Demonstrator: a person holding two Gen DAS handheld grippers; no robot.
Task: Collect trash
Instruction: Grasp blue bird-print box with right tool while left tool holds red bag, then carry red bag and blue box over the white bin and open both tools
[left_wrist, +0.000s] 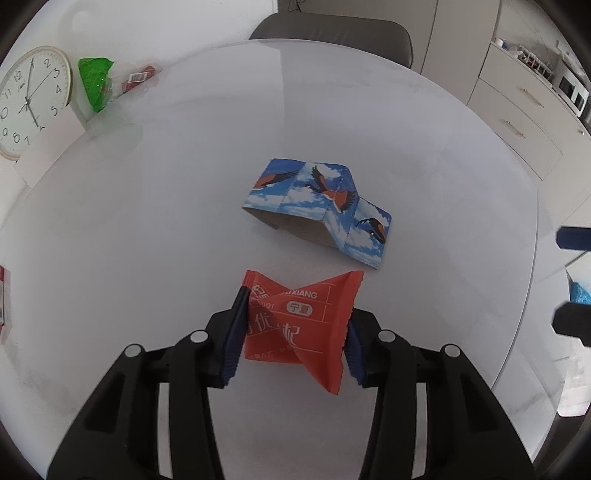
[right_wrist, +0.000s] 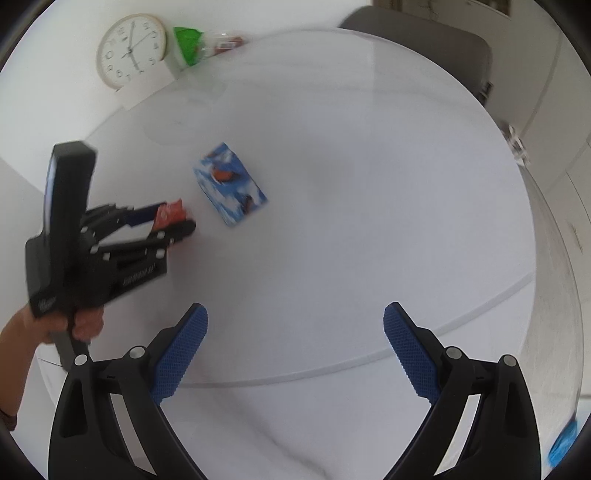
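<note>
A red snack wrapper (left_wrist: 317, 354) is pinched between the blue pads of my left gripper (left_wrist: 295, 325) and buckles upward from the squeeze, just above the white round table (left_wrist: 147, 221). Just beyond it a crumpled blue cardboard box with a sky and bird print (left_wrist: 317, 206) lies flat on the table. The right wrist view shows that left gripper (right_wrist: 177, 218) from the side, held by a hand, with the red wrapper (right_wrist: 170, 214) in its tips and the blue box (right_wrist: 231, 184) nearby. My right gripper (right_wrist: 295, 354) stands open with nothing between its fingers, over the table's near edge.
A white wall clock (left_wrist: 33, 99) leans at the table's far left beside a green plastic bag (left_wrist: 94, 83) with packaging. A grey chair (left_wrist: 332, 37) stands behind the table, white drawers (left_wrist: 517, 118) to the right. A red item (left_wrist: 3, 295) shows at the left edge.
</note>
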